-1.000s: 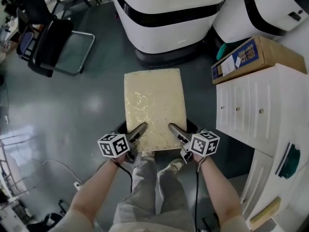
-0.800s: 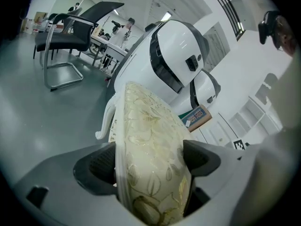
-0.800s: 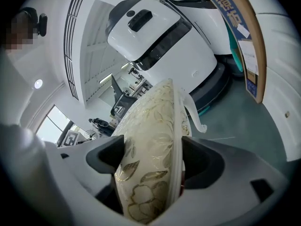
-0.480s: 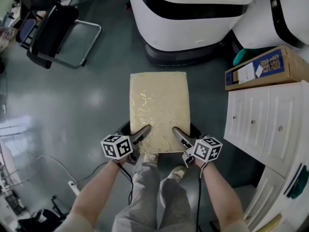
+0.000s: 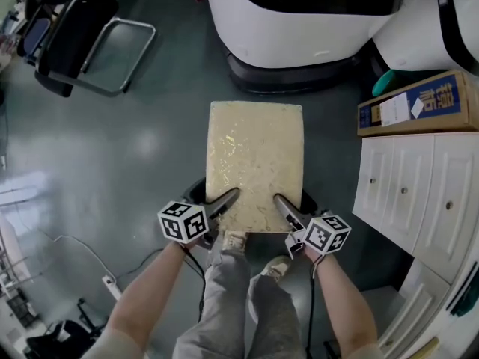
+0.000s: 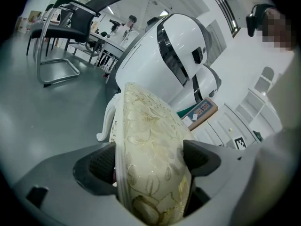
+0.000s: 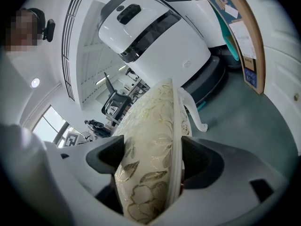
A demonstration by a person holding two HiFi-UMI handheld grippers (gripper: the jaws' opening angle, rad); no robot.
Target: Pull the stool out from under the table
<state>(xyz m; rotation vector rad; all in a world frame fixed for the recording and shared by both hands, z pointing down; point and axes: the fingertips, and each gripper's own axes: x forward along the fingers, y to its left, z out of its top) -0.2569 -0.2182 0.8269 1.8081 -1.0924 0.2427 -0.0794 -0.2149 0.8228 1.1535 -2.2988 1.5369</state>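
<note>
1. There's the stool (image 5: 256, 163), out on the open grey floor (image 5: 127, 163) just ahead of the person's legs. No table shows above it in any view, so the pull-out looks as good as done.
2. The left gripper (image 5: 224, 202) is clamped on the near left corner of the seat, with the cushion filling the whole gap between its pads. The right gripper (image 5: 287, 208) bites the near right corner the same way, jaws wide around the thick padding.
3. What's left, as I read it, is to be sure it stands on its legs and then let go. I can't tell whether the feet are touching the floor.
4. The seat is a plump rectangular pad in cream fabric, with a shiny gold leaf pattern and rounded edges. It bulges at the pads, so it's probably soft and springy.
5. Underneath is a hard white rim and a curved, glossy white leg (image 7: 195, 108) ending in a scrolled foot.
6. Around it are big smooth white machine shells (image 5: 299, 21). A panelled white cabinet (image 5: 419, 193) stands at the right, with a cardboard box (image 5: 419, 99) just beyond it.
</note>
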